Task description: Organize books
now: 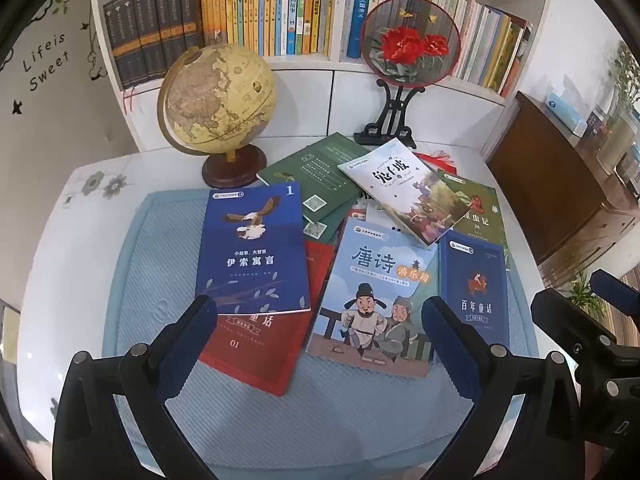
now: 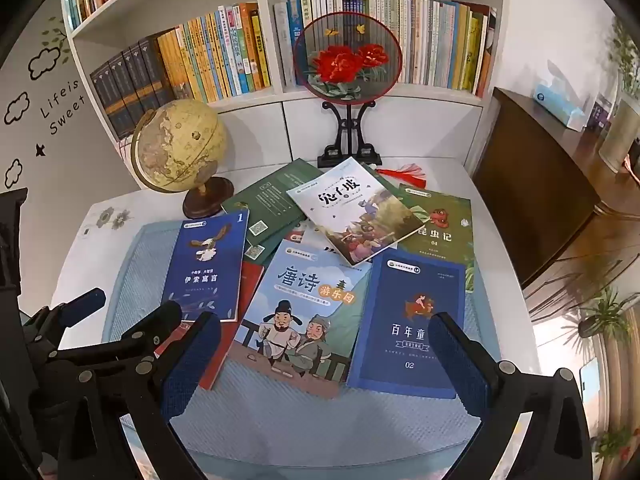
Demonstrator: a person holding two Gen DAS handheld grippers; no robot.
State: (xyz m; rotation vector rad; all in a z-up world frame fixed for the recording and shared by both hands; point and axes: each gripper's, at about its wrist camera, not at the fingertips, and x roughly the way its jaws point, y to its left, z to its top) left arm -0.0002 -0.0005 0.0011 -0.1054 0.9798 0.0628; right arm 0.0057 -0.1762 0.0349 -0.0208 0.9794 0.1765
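Both pairs of fingers stand spread wide and hold nothing: the left gripper (image 1: 320, 320) and the right gripper (image 2: 324, 338) hang at the bottom of their frames above the blue mat (image 1: 320, 412). In mid-frame lie the scattered books (image 2: 304, 312), at least eight counted, though overlaps may hide more, spread across the mat on the white desk (image 1: 72, 240). One globe (image 1: 218, 98) and one round embroidered fan (image 1: 410, 42) stand behind, below the bookshelf (image 1: 336, 68).
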